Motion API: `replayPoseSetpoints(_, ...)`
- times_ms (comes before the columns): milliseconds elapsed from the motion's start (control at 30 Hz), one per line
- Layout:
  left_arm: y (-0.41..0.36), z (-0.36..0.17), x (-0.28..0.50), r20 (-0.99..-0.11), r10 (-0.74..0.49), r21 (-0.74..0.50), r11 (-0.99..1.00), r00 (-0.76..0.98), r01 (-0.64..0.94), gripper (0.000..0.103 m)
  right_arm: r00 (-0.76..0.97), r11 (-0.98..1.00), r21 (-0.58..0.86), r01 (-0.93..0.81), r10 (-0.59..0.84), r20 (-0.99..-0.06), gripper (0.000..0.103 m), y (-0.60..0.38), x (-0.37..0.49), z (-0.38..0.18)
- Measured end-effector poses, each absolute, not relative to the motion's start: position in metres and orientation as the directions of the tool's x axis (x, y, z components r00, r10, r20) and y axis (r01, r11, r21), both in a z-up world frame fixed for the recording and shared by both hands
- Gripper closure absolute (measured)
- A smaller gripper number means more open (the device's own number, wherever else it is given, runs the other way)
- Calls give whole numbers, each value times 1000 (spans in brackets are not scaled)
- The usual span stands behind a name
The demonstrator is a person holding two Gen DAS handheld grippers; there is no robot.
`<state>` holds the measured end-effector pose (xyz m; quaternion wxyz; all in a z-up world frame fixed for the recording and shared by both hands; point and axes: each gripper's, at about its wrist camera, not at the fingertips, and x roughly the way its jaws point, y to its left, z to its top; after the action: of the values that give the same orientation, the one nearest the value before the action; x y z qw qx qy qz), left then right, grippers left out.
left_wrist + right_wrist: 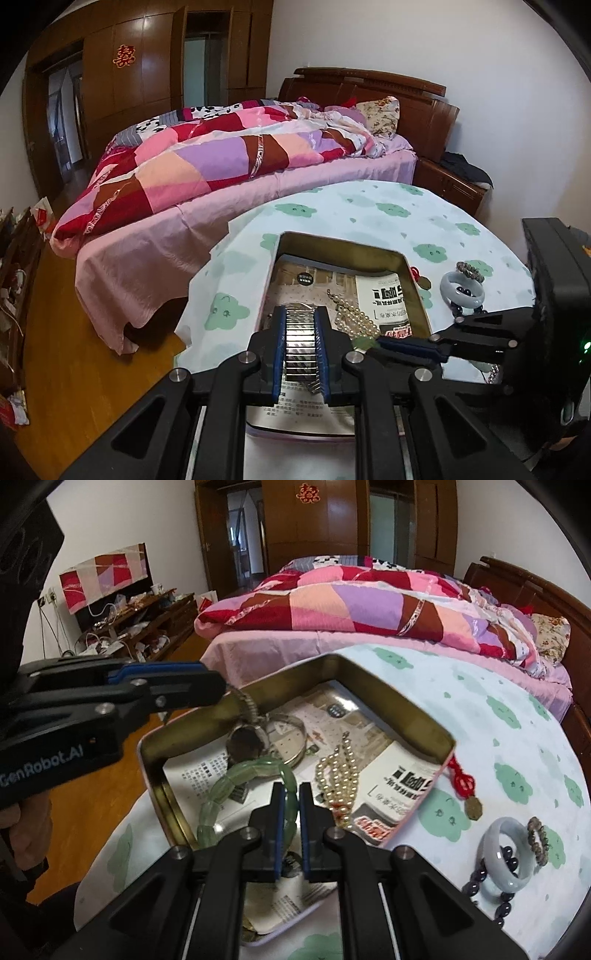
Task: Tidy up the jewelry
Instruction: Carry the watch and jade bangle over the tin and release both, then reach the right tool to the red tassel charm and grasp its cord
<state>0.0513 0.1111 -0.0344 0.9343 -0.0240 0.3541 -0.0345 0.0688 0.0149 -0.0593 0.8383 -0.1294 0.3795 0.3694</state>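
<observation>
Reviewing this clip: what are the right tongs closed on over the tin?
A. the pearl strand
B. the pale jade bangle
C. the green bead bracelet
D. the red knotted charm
C: in the right wrist view the right tongs pinch the green bead bracelet, while the pearl strand lies loose in the tin, and the pale jade bangle and red knotted charm rest on the cloth outside it.
</observation>
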Motion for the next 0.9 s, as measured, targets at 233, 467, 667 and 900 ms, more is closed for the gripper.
replayPoseSetpoints(233, 109, -43, 54, -670, -62, -39, 998, 740, 48, 88, 400, 679, 83, -729, 522, -753, 93, 21, 71, -72)
replayPoseSetpoints(467, 107, -40, 55, -664, -54, -35, 999, 746, 41, 84, 396, 677, 106, -728, 542, -741, 83, 15, 69, -69)
replayPoseSetpoints(667, 107, -28, 46, -618, -29, -24, 1000, 786, 19, 37, 429, 697, 118, -708, 557, -711, 56, 2, 66, -60)
replayPoseSetpoints(900, 86, -22, 44, -601, -61, -30, 998, 797, 53, 37, 493, 749, 141, -647, 553, -672, 56, -37, 71, -49)
